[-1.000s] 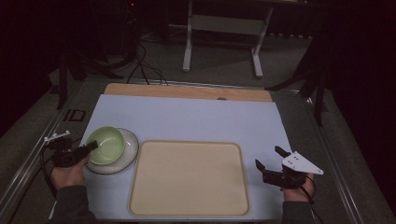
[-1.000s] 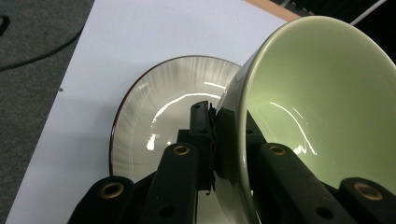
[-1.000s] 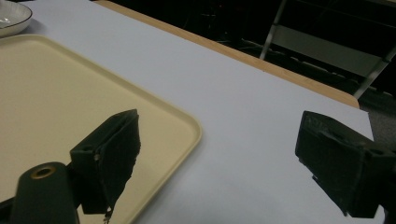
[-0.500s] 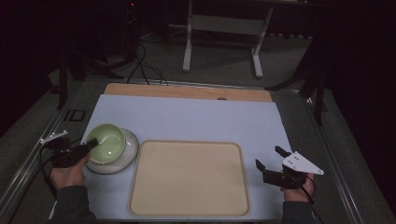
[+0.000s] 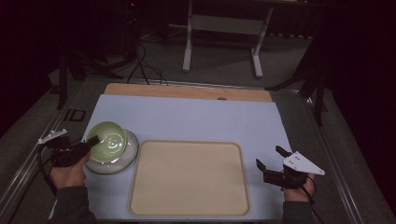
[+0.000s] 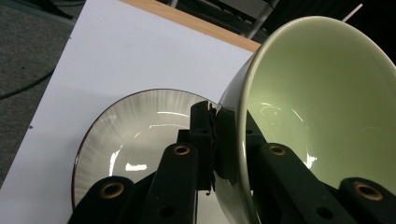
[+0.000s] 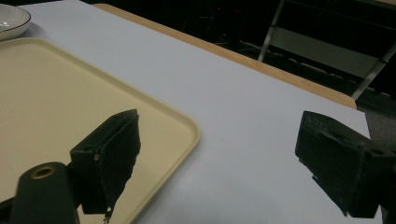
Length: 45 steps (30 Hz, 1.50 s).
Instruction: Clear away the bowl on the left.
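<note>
I have tipped the green bowl (image 5: pixel 108 140) up off the striped plate (image 5: pixel 122 159) near the table's left edge; my left gripper (image 6: pixel 215 140) clenches its rim. My right gripper (image 5: pixel 270 162) waits, jaws spread, beside the beige tray (image 5: pixel 189 179).

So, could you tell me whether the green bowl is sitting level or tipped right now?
Tipped. The green bowl leans over the plate, its opening facing sideways, with the left hand-held gripper clamped on its rim.

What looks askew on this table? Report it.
The green bowl is tipped on edge over the plate, its opening facing sideways, rim pinched in the left claw. Tray and right claw look normal.
</note>
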{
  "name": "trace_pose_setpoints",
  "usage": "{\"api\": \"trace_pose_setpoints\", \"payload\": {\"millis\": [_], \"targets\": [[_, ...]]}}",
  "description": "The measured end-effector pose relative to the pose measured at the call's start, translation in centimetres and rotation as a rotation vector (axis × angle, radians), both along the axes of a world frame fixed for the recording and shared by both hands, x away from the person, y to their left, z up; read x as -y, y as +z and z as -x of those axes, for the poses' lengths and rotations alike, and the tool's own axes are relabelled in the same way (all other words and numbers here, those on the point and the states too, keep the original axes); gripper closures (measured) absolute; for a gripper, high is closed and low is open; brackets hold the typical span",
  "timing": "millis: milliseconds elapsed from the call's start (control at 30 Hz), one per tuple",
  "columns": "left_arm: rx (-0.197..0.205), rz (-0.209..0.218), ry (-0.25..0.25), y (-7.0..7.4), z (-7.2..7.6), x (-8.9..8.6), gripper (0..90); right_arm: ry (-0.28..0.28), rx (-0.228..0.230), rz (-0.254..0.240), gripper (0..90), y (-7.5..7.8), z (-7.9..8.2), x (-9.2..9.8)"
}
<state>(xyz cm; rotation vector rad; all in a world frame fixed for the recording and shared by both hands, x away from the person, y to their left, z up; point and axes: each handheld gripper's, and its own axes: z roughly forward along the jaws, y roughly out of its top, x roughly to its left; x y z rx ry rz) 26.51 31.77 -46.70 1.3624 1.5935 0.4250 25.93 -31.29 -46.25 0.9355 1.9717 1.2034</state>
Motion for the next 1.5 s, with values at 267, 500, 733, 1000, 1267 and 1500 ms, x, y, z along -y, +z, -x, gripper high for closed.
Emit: {"api": "trace_pose_setpoints", "payload": {"millis": [267,500,733,1000,1267,1500], "targets": [[0.021,0.008,-0.017,0.6,0.1,0.4,82.9,-0.002,0.004,-0.002,13.5,0.0,0.0,0.0],[0.032,0.001,-0.035,1.1,0.1,1.0,82.7,-0.002,0.004,-0.003,13.5,0.0,0.0,0.1],[0.040,-0.003,-0.048,1.4,0.1,1.5,82.6,-0.003,0.004,-0.002,13.5,0.0,0.0,0.1],[0.047,-0.003,-0.060,1.6,0.1,1.9,82.5,-0.003,0.004,-0.002,13.5,0.0,0.0,0.1],[0.042,-0.012,-0.071,1.8,0.0,2.5,82.5,-0.003,0.004,-0.002,13.5,0.0,0.0,0.1],[0.044,-0.020,-0.088,2.0,0.0,3.2,82.5,-0.004,0.005,-0.003,13.5,0.0,0.0,0.1]]}}
